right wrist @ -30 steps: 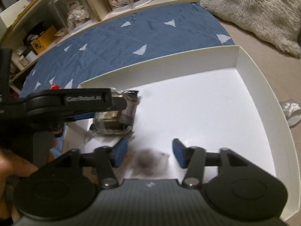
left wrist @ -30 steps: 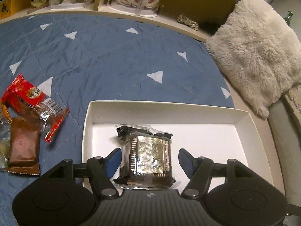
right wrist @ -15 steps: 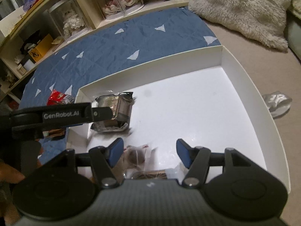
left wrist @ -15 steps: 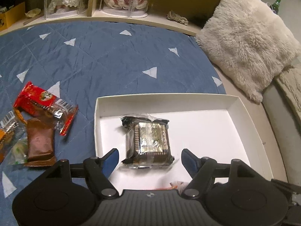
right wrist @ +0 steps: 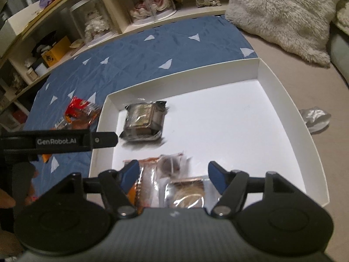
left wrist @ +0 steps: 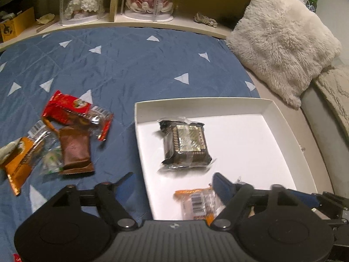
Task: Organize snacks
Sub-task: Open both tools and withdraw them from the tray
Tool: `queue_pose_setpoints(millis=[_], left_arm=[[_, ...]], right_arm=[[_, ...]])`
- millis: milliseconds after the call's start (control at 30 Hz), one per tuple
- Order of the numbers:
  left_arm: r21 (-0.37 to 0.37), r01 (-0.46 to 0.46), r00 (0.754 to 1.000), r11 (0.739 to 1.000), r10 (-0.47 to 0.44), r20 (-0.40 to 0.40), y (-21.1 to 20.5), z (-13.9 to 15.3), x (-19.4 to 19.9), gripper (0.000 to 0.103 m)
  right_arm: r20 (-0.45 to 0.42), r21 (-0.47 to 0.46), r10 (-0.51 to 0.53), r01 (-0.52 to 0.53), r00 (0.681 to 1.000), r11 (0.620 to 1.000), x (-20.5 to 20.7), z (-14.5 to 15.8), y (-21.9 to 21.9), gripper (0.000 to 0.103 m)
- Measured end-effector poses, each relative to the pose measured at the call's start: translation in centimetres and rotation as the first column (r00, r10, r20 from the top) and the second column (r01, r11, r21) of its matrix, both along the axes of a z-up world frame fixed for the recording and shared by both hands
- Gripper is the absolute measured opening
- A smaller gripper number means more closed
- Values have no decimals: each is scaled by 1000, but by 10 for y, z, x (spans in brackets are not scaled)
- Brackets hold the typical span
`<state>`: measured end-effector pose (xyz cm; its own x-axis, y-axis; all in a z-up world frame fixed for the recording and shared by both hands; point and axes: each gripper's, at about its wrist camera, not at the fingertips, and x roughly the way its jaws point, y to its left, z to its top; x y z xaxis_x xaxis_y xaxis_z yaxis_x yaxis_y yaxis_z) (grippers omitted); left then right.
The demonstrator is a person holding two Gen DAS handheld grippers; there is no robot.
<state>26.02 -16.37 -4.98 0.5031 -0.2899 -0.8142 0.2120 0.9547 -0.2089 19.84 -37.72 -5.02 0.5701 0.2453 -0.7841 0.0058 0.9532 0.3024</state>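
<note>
Both grippers hang over a white tray (left wrist: 290,131) that sits on a blue quilt (left wrist: 130,65), and the step in hand looks like the release after a drop-off: snacks are down inside the tray and nothing is gripped. In the left wrist view the left gripper (left wrist: 173,183) has its jaws opening and already wide, with only quilt and the tray's near-left wall between the tips; a dark foil-topped pastry (left wrist: 186,145) lies in the tray at about twelve o'clock from the tips, well clear of them, and an orange barcoded wrapper (left wrist: 196,203) lies on the tray floor just beside the right-hand pad. In the right wrist view the right gripper (right wrist: 173,174) is likewise opening, its blue pads standing apart from the small heap below them: a clear packet with a dark round sweet (right wrist: 169,164) and a round foil-lidded snack (right wrist: 187,193), neither pinched. Four or so snacks are still outside, toward nine and ten o'clock of the tray in the left view: a red packet (left wrist: 67,107), a brown packet (left wrist: 74,148), an orange packet (left wrist: 18,163) and a small clear green-and-white one (left wrist: 51,161). The next move, I judge, calls for the left gripper to swing toward that pile, settle over one wrapper, and close on its body rather than its slippery crimped edge.
</note>
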Motion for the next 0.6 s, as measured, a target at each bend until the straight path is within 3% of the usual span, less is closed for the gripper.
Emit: queue_pose_setpoints(millis=[33,200,400,600], left_arm=[[0,0,1000,1000,0,2,3,2,-3,94],[-3,2,1000,1000,-2,2,18,9,-15,103],[27,-6,1000,1000,5,23,41,14,-30,103],[30,-24,1000,999,23,9,73,15,-40,103]], right_arm=[[2,-10,-1,1,1000,1000,-2,1,2,78],[20,-46,-36,37,999,998,-14,7,8,87],[37,-64,-82,85,996,994,-23,10,6,103],[28,-85,-82,85,996,993,-25,8,14,103]])
